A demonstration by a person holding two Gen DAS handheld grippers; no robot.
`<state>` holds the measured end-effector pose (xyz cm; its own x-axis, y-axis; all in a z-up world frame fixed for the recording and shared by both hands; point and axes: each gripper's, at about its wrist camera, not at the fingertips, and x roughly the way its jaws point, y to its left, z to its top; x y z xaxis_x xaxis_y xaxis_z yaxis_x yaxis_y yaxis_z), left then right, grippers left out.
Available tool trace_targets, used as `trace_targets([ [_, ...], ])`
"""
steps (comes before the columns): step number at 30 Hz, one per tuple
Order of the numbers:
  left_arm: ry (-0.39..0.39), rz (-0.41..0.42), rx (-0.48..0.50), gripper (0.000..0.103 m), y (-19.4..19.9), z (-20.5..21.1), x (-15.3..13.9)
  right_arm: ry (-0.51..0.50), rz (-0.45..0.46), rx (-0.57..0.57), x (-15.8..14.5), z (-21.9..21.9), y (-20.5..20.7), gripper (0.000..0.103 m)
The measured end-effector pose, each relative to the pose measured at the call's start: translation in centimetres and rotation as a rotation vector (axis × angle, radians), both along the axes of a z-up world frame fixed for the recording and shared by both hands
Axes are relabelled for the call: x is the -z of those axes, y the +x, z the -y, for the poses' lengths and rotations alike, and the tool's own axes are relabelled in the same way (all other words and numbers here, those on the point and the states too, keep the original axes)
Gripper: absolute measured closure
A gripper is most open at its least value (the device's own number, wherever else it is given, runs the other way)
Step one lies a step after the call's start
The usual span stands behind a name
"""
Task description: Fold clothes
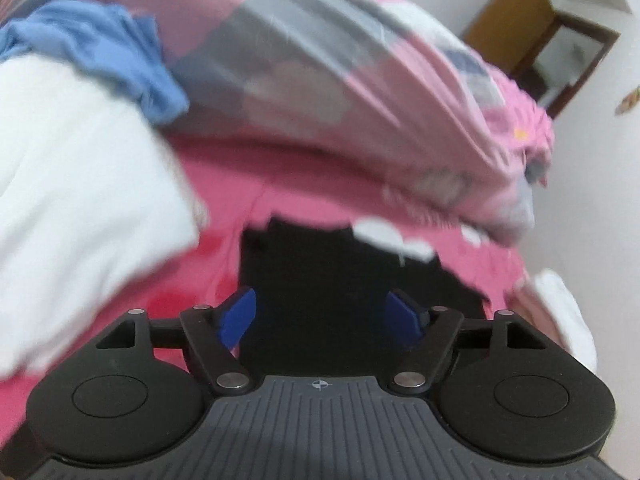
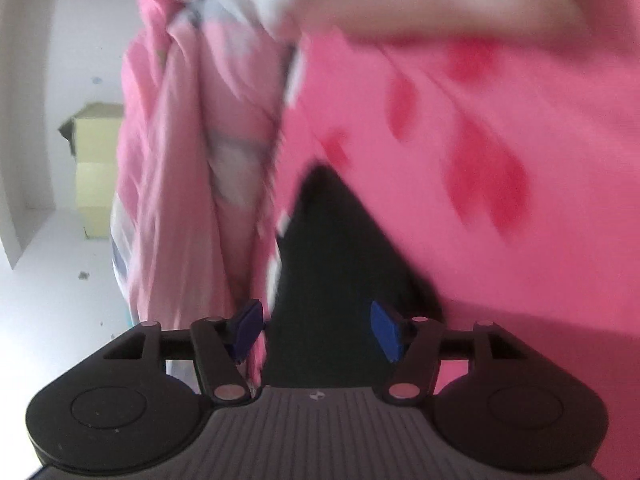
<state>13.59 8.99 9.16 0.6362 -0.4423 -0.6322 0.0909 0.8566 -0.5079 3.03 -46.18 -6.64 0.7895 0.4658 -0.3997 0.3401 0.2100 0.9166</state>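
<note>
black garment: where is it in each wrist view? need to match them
Left wrist: black garment sits low centre, ahead of the open jaws, on the pink sheet.
Right wrist: black garment sits centre, a wedge running up from between the open jaws.
Shared landmark: the pink patterned quilt.

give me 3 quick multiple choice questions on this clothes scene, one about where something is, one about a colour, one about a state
1. In the left wrist view, where is the blue garment?
A. upper left, above the white cloth
B. between the fingers
C. lower right

2. What colour is the cloth in front of both grippers?
A. green
B. black
C. yellow

3. How does the left gripper stand?
A. shut on the blue garment
B. shut on nothing
C. open

Answers:
1. A: it lies bunched by the top left edge, above the white cloth.
2. B: the black cloth lies on the pink sheet beyond the blue pads.
3. C: its pads stand well apart, pressing on nothing.
</note>
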Motion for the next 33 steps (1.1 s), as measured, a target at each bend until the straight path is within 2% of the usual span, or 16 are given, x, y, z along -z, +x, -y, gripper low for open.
trace_targets([
  [1, -0.009, -0.022, 0.004, 0.014, -0.9, 0.3, 0.9, 0.003, -0.014, -0.015, 0.4, -0.6, -0.8, 0.04],
  [3, 0.005, -0.09, 0.003, 0.014, -2.3, 1.4, 3.9, -0.009, -0.049, -0.015, 1.4, -1.8, -1.6, 0.04],
  [5, 0.008, -0.156, -0.013, 0.021, -3.1, 2.3, 7.6, -0.027, -0.061, 0.011, 2.3, -2.5, -2.0, 0.043],
  [7, -0.028, -0.194, -0.061, 0.031, -3.6, 2.7, 10.9, -0.058, -0.054, 0.04, 2.2, -2.9, -2.0, 0.044],
  [8, -0.048, -0.19, -0.09, 0.032, -3.9, 2.7, 12.1, -0.082, -0.051, 0.057, 2.0, -3.0, -1.8, 0.044],
  [11, -0.097, -0.093, -0.178, 0.034, -4.3, 2.7, 13.8, -0.166, -0.058, 0.095, 1.7, -3.6, -0.9, 0.049],
  [15, -0.125, -0.077, -0.274, 0.052, -3.9, 2.6, 14.7, -0.229, -0.047, 0.17, 1.9, -4.0, -0.1, 0.061],
  [16, -0.114, -0.073, -0.285, 0.061, -3.9, 2.7, 14.7, -0.241, -0.045, 0.189, 2.0, -4.1, 0.1, 0.068],
  [17, -0.094, -0.071, -0.293, 0.066, -3.9, 2.9, 14.8, -0.244, -0.045, 0.207, 2.3, -4.1, 0.2, 0.072],
  [19, -0.047, -0.07, -0.302, 0.081, -3.7, 3.2, 14.8, -0.25, -0.045, 0.243, 2.9, -4.1, 0.4, 0.088],
  [20, -0.031, -0.068, -0.307, 0.084, -3.6, 3.5, 14.7, -0.249, -0.039, 0.258, 3.2, -4.1, 0.6, 0.09],
  [22, -0.017, -0.066, -0.312, 0.1, -3.4, 3.9, 14.8, -0.247, -0.031, 0.267, 3.4, -4.1, 0.7, 0.095],
  [28, -0.033, -0.019, -0.328, 0.102, -4.7, 3.9, 13.2, -0.205, -0.007, 0.276, 3.0, -3.8, 0.0, 0.098],
  [33, -0.062, -0.018, -0.245, 0.103, -6.4, 3.1, 10.8, -0.157, 0.025, 0.249, 1.9, -3.9, -2.4, 0.099],
])
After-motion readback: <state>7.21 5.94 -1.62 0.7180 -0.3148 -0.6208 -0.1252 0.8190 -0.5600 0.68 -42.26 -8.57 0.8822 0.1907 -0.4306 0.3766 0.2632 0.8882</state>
